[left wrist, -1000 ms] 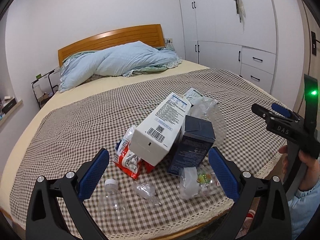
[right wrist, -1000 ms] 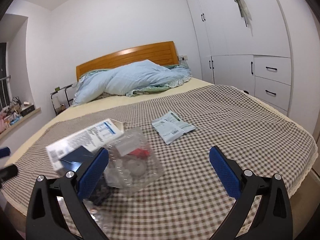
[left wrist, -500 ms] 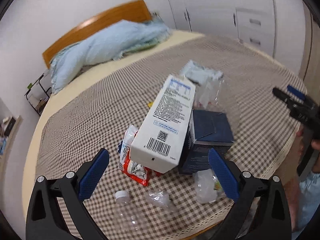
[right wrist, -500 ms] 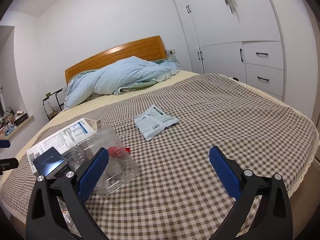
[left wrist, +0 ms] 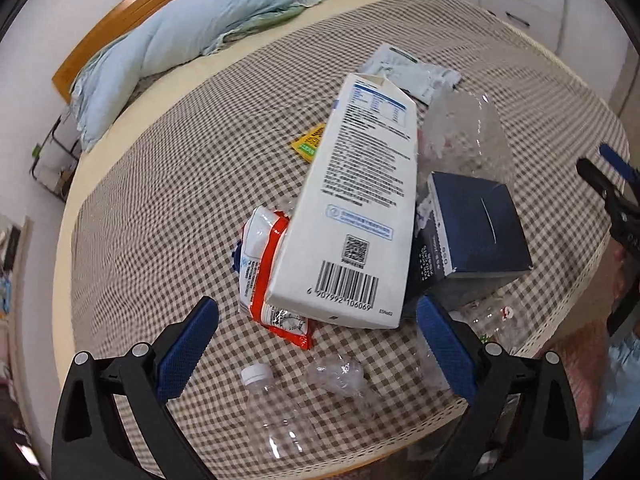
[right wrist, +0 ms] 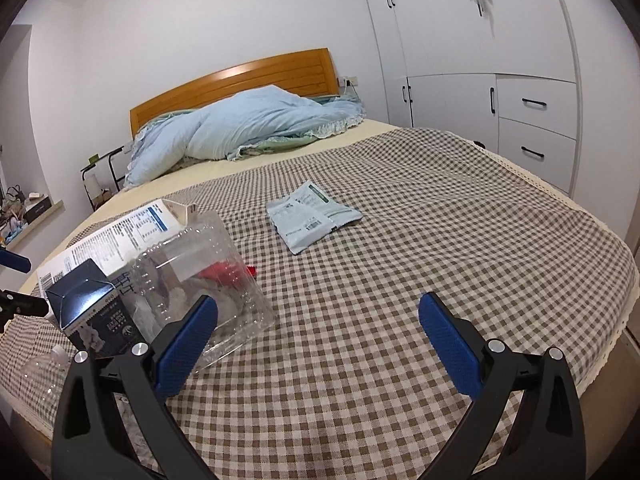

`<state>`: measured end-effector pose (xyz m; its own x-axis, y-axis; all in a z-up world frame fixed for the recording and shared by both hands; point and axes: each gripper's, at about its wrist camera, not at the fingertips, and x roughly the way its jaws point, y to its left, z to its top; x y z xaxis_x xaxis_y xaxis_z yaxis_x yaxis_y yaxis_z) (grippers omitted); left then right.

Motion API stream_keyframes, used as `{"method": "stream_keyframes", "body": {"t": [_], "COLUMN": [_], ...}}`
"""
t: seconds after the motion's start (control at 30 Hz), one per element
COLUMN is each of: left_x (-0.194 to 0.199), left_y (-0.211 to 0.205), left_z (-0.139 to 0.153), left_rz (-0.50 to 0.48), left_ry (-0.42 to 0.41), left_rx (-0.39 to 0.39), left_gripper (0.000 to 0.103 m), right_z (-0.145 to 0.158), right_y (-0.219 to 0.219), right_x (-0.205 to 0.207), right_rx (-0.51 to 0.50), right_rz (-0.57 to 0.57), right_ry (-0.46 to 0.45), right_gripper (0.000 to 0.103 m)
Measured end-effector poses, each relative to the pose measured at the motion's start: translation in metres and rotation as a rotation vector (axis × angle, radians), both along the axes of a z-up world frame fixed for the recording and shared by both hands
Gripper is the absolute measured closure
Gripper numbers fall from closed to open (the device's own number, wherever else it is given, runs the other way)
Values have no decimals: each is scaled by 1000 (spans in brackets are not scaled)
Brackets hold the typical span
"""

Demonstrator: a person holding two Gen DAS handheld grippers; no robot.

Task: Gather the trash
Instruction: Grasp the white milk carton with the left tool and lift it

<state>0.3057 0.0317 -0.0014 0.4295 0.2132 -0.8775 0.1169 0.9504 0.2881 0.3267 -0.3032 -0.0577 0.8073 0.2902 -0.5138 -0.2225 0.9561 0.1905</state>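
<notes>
Where the trash lies heaped near the foot of the bed (right wrist: 400, 208), we see a white carton (left wrist: 352, 216) with barcode 6 907992 106069 leaning on a red-and-white wrapper (left wrist: 268, 280) and a dark blue box (left wrist: 472, 232). Nearer lies a clear bottle (left wrist: 272, 412); farther, a clear tub (right wrist: 200, 276), a yellow packet (left wrist: 310, 144) and a pale pouch (right wrist: 312, 216). Our left gripper (left wrist: 316, 344) and right gripper (right wrist: 318, 344) gape wide, holding nothing. A checked cloth (right wrist: 440, 240) covers the bed, with white wardrobes (right wrist: 480, 40) right.

My left gripper (left wrist: 316, 344) hangs wide open above the white carton (left wrist: 352, 216), which leans on a red wrapper (left wrist: 266, 276) beside a navy box (left wrist: 472, 228).
</notes>
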Motion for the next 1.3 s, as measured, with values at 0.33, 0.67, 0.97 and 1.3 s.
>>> {"method": "stream_keyframes", "body": {"t": [0.33,0.67,0.97,1.3], "left_x": [27,58,74,87], "left_y": [-20,-30,-26,-29], "left_z": [-14,-24,-39,-49], "left_rz": [-72,-107,-84,-69], "left_ry": [77,104,102,112], "left_rx": [144,193,165,153], "left_gripper": [7,7,11,19], "right_z": [-7,-17,-24,-27], "right_y": [2,5,13,21], "right_x": [4,12,16,17], "right_rx": [-22,-28,-34,-52], "right_rz": [-6,13,51,67], "right_ry": [26,85,122,131], "right_gripper": [6,6,6,6]}}
